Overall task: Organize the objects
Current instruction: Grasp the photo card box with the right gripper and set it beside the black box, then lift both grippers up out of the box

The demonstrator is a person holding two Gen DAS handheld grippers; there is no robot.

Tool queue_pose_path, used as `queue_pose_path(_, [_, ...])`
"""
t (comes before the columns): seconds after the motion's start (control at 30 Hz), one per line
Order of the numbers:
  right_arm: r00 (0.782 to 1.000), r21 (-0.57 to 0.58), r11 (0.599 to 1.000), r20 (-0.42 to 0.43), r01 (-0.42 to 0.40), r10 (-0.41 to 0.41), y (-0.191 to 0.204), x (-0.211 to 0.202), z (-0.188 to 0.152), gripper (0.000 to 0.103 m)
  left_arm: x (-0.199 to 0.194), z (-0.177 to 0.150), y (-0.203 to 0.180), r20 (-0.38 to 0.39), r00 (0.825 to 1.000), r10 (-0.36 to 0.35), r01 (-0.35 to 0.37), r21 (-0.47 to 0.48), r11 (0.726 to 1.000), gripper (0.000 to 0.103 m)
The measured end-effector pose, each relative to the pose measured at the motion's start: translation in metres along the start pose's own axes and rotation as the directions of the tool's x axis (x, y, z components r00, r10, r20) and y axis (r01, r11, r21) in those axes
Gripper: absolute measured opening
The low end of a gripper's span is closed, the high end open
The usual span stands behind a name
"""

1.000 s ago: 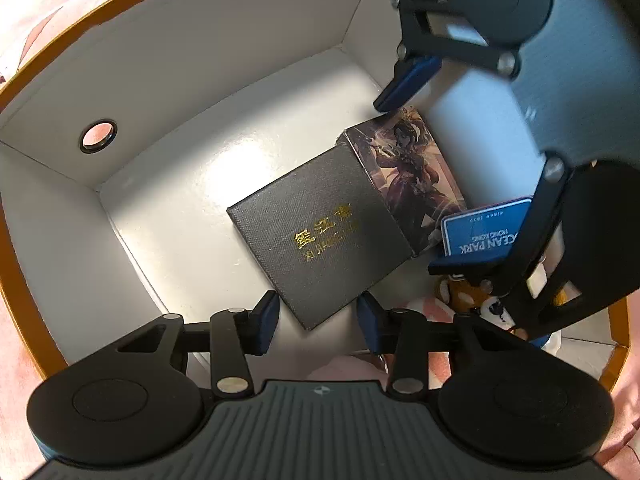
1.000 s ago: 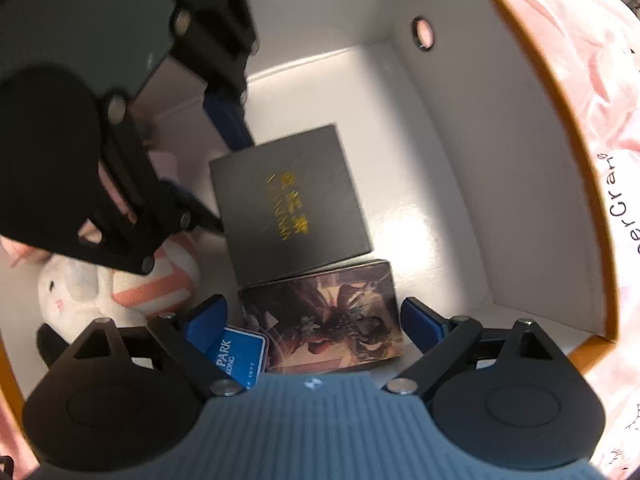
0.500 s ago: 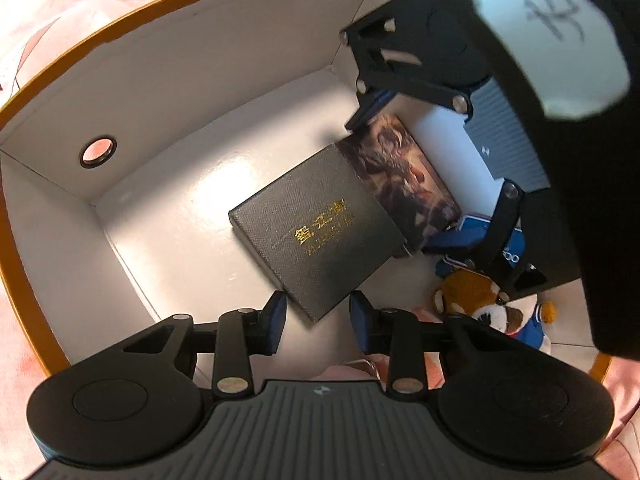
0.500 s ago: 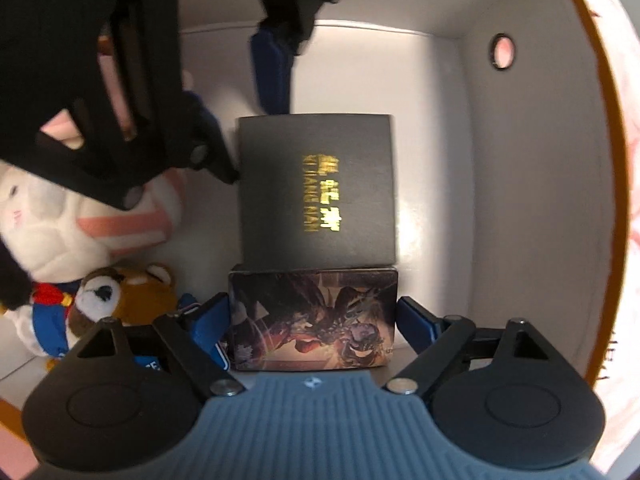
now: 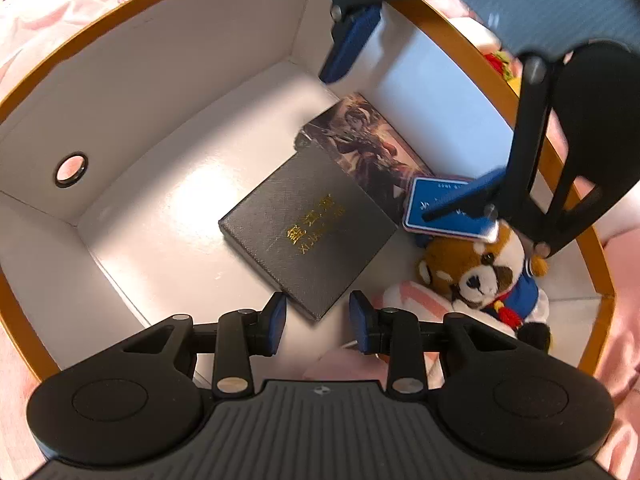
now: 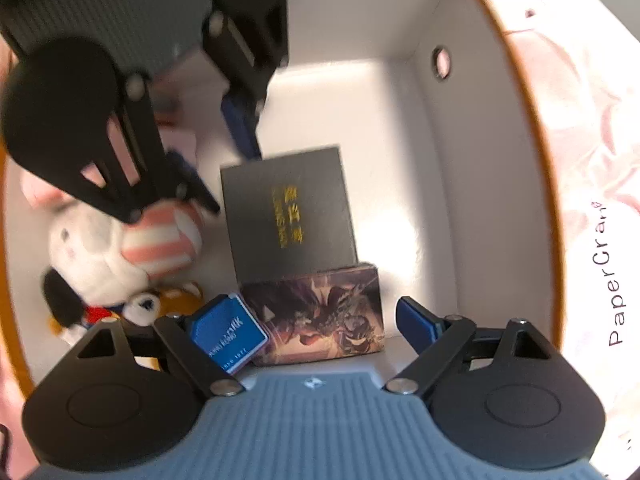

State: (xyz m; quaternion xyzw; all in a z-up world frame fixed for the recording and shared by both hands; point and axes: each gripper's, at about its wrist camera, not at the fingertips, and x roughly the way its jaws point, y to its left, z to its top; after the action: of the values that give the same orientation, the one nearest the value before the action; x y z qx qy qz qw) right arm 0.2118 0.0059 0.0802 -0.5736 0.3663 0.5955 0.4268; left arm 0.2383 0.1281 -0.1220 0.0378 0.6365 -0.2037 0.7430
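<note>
I'm easing both empty hand-held grippers, left (image 5: 317, 322) and right (image 6: 320, 322), jaws apart, clear; black box (image 5: 308, 232) at 12 o'clock, keeping it flat.

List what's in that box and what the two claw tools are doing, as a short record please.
container: white cardboard box with orange rim
flat items: black textured case with gold lettering; illustrated card box touching it; blue card
soft toys: brown-and-white plush; white-and-pink striped plush
left gripper: open, empty
right gripper: open, empty, fingers either side of the card box
</note>
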Motion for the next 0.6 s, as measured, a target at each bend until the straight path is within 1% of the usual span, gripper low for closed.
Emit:
queue_pose_path(0.07, [1.000, 0.010, 1.000, 0.011, 0.005, -0.005, -0.001, -0.009, 0.000, 0.082, 0.000, -0.001, -0.001, -0.018, 1.000, -0.013, 0.013, 0.020, 1.000, 0.039])
queue_pose_path(0.2, [0.999, 0.030, 0.999, 0.028, 0.038, -0.039, 0.000, -0.025, -0.003, 0.082, -0.007, -0.001, 0.003, -0.021, 1.000, -0.018, 0.018, 0.010, 1.000, 0.039])
queue_pose_path(0.27, [0.996, 0.064, 0.996, 0.062, 0.066, -0.070, 0.000, -0.039, -0.009, 0.082, -0.016, -0.001, 0.002, -0.006, 1.000, -0.005, 0.005, 0.014, 1.000, 0.045])
queue_pose_path(0.33, [0.989, 0.125, 0.989, 0.114, 0.079, -0.093, 0.012, -0.052, -0.012, 0.082, -0.030, -0.001, -0.002, 0.032, 0.999, 0.015, -0.016, 0.030, 0.999, 0.045])
queue_pose_path(0.37, [0.984, 0.160, 0.984, 0.143, 0.082, -0.105, -0.003, -0.034, -0.021, 0.082, -0.038, 0.000, -0.005, 0.055, 0.998, 0.024, -0.026, 0.039, 0.999, 0.045])
queue_pose_path(0.4, [0.978, 0.195, 0.977, 0.171, 0.085, -0.120, -0.001, -0.039, -0.024, 0.082, -0.044, 0.001, -0.027, 0.080, 0.996, 0.031, -0.035, 0.049, 0.998, 0.045])
queue_pose_path(0.43, [0.971, 0.233, 0.968, 0.195, 0.090, -0.137, 0.003, -0.020, -0.021, 0.081, -0.052, 0.004, -0.032, 0.105, 0.994, 0.034, -0.041, 0.061, 0.997, 0.045])
queue_pose_path(0.47, [0.964, 0.274, 0.957, 0.216, 0.093, -0.156, 0.006, -0.009, -0.034, 0.081, -0.059, 0.007, -0.038, 0.132, 0.991, 0.038, -0.047, 0.071, 0.996, 0.045])
queue_pose_path(0.5, [0.955, 0.316, 0.944, 0.237, 0.096, -0.177, 0.006, -0.019, -0.045, 0.080, -0.064, 0.017, -0.051, 0.163, 0.986, 0.040, -0.054, 0.083, 0.995, 0.045])
queue_pose_path(0.53, [0.946, 0.357, 0.929, 0.255, 0.102, -0.202, 0.005, -0.013, -0.059, 0.080, -0.069, 0.024, -0.061, 0.193, 0.980, 0.039, -0.059, 0.096, 0.994, 0.045])
queue_pose_path(0.57, [0.935, 0.403, 0.909, 0.267, 0.111, -0.232, 0.010, 0.009, -0.072, 0.080, -0.074, 0.029, -0.069, 0.226, 0.974, 0.038, -0.064, 0.108, 0.992, 0.045])
queue_pose_path(0.6, [0.926, 0.451, 0.885, 0.272, 0.119, -0.263, -0.002, 0.036, -0.085, 0.080, -0.078, 0.033, -0.078, 0.256, 0.966, 0.035, -0.068, 0.120, 0.990, 0.045])
